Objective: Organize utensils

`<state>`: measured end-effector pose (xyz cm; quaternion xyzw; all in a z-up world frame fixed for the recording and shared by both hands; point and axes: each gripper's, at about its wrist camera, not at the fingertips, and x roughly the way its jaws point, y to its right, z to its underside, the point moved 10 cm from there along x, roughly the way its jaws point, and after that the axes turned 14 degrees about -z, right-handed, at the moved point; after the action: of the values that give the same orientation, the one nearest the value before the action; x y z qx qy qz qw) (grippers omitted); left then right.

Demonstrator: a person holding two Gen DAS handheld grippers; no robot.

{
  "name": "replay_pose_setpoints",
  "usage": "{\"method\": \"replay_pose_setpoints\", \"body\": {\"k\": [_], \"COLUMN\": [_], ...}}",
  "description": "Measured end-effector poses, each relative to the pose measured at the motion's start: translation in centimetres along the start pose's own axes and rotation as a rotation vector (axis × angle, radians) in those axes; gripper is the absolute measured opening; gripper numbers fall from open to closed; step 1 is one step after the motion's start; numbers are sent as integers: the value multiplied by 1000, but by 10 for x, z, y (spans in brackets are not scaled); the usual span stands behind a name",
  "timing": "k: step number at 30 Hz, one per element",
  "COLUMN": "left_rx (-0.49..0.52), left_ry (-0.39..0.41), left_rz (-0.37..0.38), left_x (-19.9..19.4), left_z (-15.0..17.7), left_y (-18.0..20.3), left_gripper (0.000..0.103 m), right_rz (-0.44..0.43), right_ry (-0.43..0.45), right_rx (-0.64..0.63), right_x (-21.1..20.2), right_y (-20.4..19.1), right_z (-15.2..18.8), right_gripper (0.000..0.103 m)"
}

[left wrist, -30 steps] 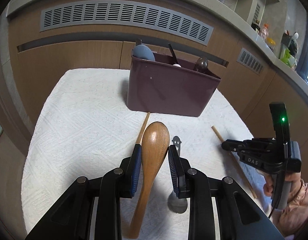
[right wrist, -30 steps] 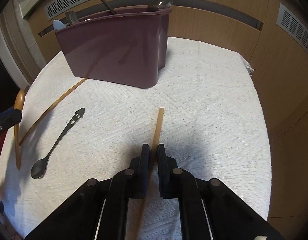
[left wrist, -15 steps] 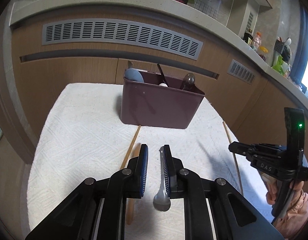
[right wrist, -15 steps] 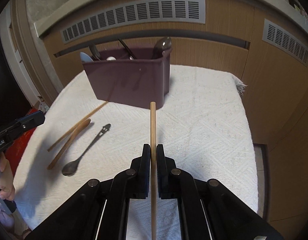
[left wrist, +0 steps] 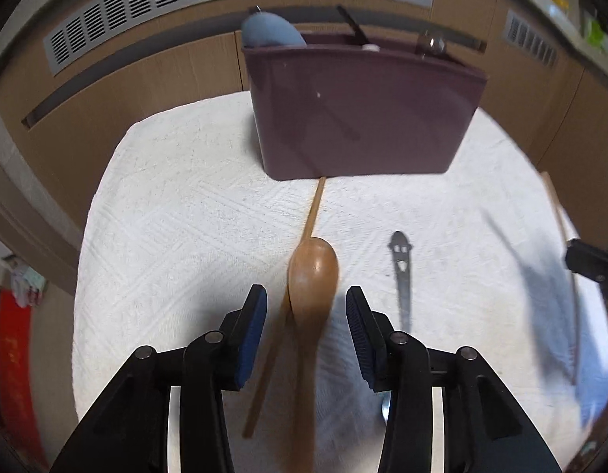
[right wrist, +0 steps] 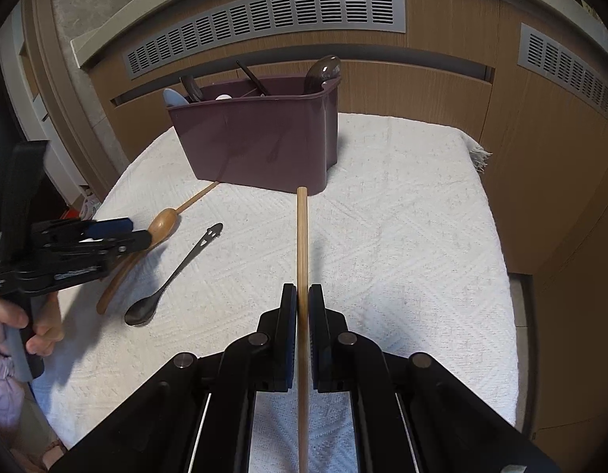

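White textured cloth [right wrist: 402, 236] covering the work surface, backed and flanked on the right by wood-panel cabinetry [right wrist: 540, 165] with grey vent grilles [right wrist: 264, 15]. The cloth's right edge, with a frayed corner, lies close to the panelling; its right half is bare. A maroon utensil caddy [right wrist: 264, 146] stands upright at the far middle of the cloth and already holds several utensils, among them a blue spatula head [left wrist: 270, 31] at its left end and a dark spoon [right wrist: 323, 73] at its right end.

Right gripper [right wrist: 302, 295]: jaws nearly closed, clamped on 1 wooden chopstick [right wrist: 302, 244], which runs forward between the pads, its tip pointing toward the caddy's near right corner and raised off the cloth.

Left gripper [left wrist: 305, 307]: jaws wide apart, straddling the neck of a wooden spoon [left wrist: 313, 276]; neither pad appears to touch it. The spoon lies on the cloth, bowl toward the caddy. Just beside it on the left lies a 2nd chopstick [left wrist: 300, 252], its far tip reaching the caddy's base. To the right, apart from the spoon, lies a metal spoon [right wrist: 173, 276] with a smiling face cut into its handle end, bowl nearest the person.
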<state>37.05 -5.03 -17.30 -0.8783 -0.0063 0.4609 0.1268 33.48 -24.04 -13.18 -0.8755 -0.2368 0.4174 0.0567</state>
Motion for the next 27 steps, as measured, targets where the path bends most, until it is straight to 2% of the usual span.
{"method": "replay_pose_setpoints", "body": {"k": [2,4,5,7,11,16,22,23,27], "left_rx": [26,25,25,14,5,-79,-145,-157,-182], "left_ry": [-25,-14,-14,-4,43,123,276,300,338], "left_rz": [-33,-33,-36,-30,-33,34,90,99,124], "left_x": [12,15,15,15,6,-30,-93,-104,-123], "left_z": [-1,-5,-6,-8,-7,-6,-4,-5,-16], "left_y": [2,4,4,4,3,-5,-12,-14,-18], "left_gripper": [43,43,42,29,29,29,27,8,6], "right_rz": [0,-4,-8,-13,-21,-20,-32,-35,-46], "right_ry": [0,0,0,0,2,9,42,50,87], "right_rx": [-6,-8,-7,-7,-2,1,-7,-8,-13], "right_x": [1,2,2,3,4,2,-11,-14,-26], "right_y": [-1,-2,-2,-3,-2,-2,-10,-11,-19], "right_z": [1,1,1,1,1,0,-5,-6,-13], "right_gripper": [5,5,5,5,5,5,5,5,5]}}
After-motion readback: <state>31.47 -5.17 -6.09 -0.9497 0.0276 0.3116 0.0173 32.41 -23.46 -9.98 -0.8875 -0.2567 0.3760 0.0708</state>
